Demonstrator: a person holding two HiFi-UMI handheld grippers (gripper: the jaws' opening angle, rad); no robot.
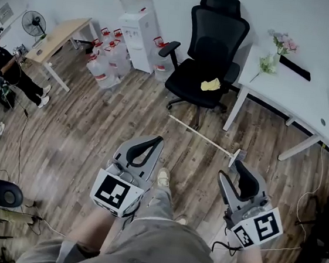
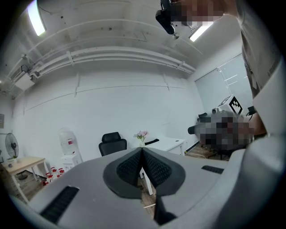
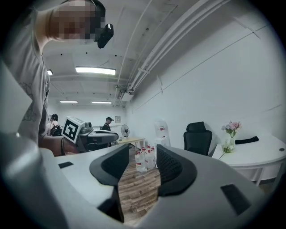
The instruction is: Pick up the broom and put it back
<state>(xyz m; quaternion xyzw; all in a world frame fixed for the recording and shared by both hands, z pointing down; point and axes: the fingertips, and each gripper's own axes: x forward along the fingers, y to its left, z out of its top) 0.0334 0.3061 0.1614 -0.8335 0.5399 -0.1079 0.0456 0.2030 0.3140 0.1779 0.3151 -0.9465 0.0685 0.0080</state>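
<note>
Approach step, nothing gripped yet: broom (image 1: 202, 137) lies flat on the floor (image 1: 93, 132) just ahead of and below the right gripper (image 1: 231, 171), its jaws apart and empty, left gripper (image 1: 157, 140) jaws together; next move, I reckon: lower the right jaws astride the handle and clamp.

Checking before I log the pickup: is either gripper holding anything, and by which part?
Nothing is held. The left gripper is shut on nothing, the right gripper is open and empty, and the broom lies on the floor untouched.
</note>
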